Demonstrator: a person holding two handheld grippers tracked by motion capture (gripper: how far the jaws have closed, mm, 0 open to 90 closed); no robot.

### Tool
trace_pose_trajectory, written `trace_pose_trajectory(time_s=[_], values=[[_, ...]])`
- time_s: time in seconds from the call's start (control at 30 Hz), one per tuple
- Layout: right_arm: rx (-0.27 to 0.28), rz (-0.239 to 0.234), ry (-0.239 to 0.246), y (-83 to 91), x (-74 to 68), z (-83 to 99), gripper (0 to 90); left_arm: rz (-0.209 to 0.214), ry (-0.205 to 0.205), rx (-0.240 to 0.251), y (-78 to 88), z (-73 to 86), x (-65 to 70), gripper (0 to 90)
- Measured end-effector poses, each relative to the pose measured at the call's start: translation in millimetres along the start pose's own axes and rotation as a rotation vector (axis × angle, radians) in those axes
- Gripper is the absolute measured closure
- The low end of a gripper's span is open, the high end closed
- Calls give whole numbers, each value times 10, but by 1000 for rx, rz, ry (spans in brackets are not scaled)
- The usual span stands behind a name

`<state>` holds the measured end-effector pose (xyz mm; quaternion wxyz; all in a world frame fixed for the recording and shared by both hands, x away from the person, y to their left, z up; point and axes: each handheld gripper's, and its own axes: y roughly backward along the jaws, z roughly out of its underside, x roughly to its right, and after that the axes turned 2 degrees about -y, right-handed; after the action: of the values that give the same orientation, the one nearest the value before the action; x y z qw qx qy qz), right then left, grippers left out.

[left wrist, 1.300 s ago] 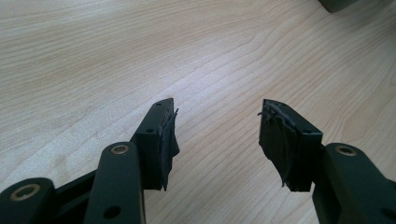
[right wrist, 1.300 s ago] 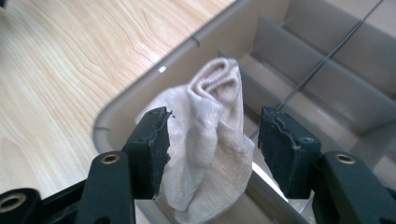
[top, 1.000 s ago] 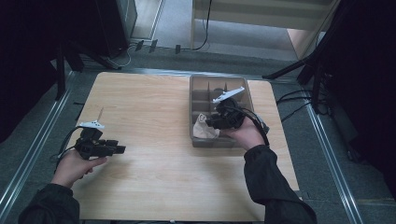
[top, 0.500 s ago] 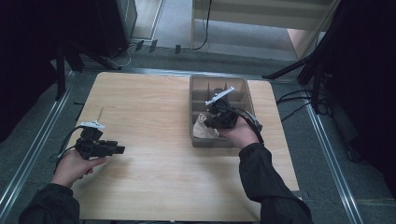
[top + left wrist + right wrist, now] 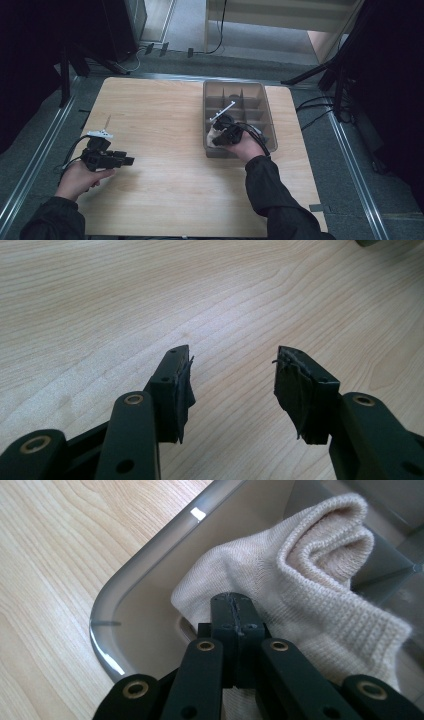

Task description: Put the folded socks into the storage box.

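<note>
Pale wood table (image 5: 165, 120) on grey floor (image 5: 350, 165); left gripper (image 5: 233, 382) fingers apart, right gripper (image 5: 233, 605) fingers pinching beige sock (image 5: 310, 575).

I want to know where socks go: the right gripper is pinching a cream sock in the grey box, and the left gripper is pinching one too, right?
Not quite. The left gripper pinches nothing: the left gripper view shows its jaws apart over the bare wooden table. The right gripper does pinch the cream sock in the grey box.

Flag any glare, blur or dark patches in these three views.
High view: table evenly lit, surroundings nearly black, slightly soft. Right gripper view: bright glare spot on the bin rim, sock knit crisp. Left gripper view: wood grain sharp, jaws' near ends dark and soft.
</note>
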<state>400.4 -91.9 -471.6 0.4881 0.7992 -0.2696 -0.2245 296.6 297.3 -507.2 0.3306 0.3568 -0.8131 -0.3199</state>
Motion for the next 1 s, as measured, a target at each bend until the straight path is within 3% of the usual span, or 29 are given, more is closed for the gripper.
trace_pose_trajectory(time_s=[0.3, 0.47, 0.73, 1.0], values=[[-20, -22, -25, -23, 21, -11, 898, 0, -1, -1, -2, 0, 0, 480], [16, -32, -23, 88, 19, -23, 898, -1, -2, -2, -1, 0, -1, 480], [92, 6, -31, 407, 94, -172, 898, -1, -4, -1, -3, -3, 7, 480], [101, 60, -81, 411, 325, -224, 898, 0, 2, 4, 13, 10, -11, 480]])
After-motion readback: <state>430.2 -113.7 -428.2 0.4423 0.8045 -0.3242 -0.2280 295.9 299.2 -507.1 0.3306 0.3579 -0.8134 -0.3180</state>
